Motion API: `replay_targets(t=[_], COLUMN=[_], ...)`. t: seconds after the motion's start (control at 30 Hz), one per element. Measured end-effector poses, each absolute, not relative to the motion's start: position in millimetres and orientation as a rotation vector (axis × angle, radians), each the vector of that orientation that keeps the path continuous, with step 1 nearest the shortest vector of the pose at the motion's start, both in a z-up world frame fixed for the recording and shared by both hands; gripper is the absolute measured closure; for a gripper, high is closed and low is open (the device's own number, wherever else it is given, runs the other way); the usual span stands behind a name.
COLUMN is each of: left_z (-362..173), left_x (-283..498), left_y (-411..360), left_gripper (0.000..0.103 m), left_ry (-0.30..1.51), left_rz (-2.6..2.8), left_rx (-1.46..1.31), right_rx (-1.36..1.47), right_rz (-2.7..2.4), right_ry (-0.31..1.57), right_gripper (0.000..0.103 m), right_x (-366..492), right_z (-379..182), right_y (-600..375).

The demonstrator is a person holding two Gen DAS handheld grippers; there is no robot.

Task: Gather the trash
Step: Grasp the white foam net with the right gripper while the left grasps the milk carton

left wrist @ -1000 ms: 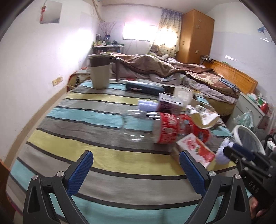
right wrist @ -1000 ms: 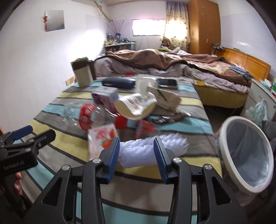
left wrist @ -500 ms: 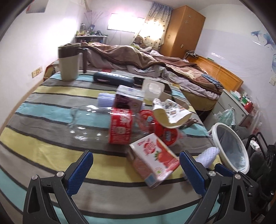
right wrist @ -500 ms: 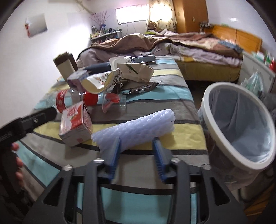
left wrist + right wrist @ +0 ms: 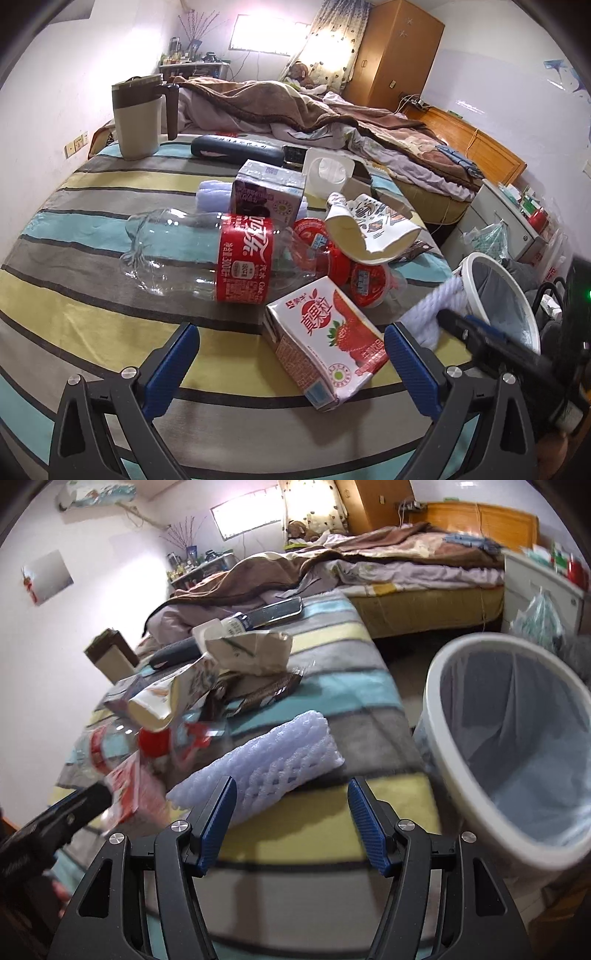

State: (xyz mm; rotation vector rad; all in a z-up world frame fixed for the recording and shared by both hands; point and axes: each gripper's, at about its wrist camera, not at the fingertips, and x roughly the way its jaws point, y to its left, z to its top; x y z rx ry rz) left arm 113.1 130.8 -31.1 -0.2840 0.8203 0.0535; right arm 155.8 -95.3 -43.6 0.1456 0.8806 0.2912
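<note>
A striped blanket (image 5: 92,306) in teal, grey and yellow covers the near surface, with an unmade bed (image 5: 332,122) beyond it at the far side. Off the blanket's right edge stands a white trash bin (image 5: 461,746) lined with a pale bag, its mouth tilted toward the right wrist camera. On the blanket, a clear cola bottle (image 5: 207,254) with a red label lies on its side at centre, and a beige jug (image 5: 138,114) stands upright at the far left. A strawberry drink carton (image 5: 325,332) lies tilted just in front of the bottle, a purple carton (image 5: 266,192) behind it, and a crushed paper cup (image 5: 369,232) to the right. The white foam net sleeve (image 5: 273,764) lies on the blanket near the right edge, close to the bin. The right gripper (image 5: 291,823) has just been opening; its blue pads stand wide apart, the sleeve's near end between them but unclamped. The left gripper (image 5: 291,358) is spread wide, the strawberry carton lying between its fingers untouched.
</note>
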Motion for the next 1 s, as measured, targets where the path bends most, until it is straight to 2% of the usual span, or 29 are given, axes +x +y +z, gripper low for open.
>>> replay_targets(t=[0.2,0.4,0.53,0.6,0.8,1.0], left_z=[-34,-43,-54,-57,-55,-51], left_x=[120,132,137,136,122,115], left_y=[125,112,112,116,129,151], left_gripper=[0.002,0.002,0.002,0.006,0.011,0.011], left_ry=[0.844,0.875,0.907,0.917,0.911,0.897], left_rz=[0.03,0.025,0.064,0.069,0.086,0.129], left_rx=[-0.282,-0.284,-0.261,-0.271,-0.227,-0.249], right_rx=[0.027,0.225,0.262,0.262,0.233,0.204], right_rz=[0.154,0.217,0.199,0.227,0.259,0.243], right_ry=[0.83,0.826,0.813,0.827,0.864,0.883], right_gripper=[0.04,0.041,0.04,0.04,0.04,0.04], right_x=[154,147,156,164,169,169], right_z=[-34,-28,-25,-28,-35,-33], right_y=[-108,-143,-142,-136,-120,-111])
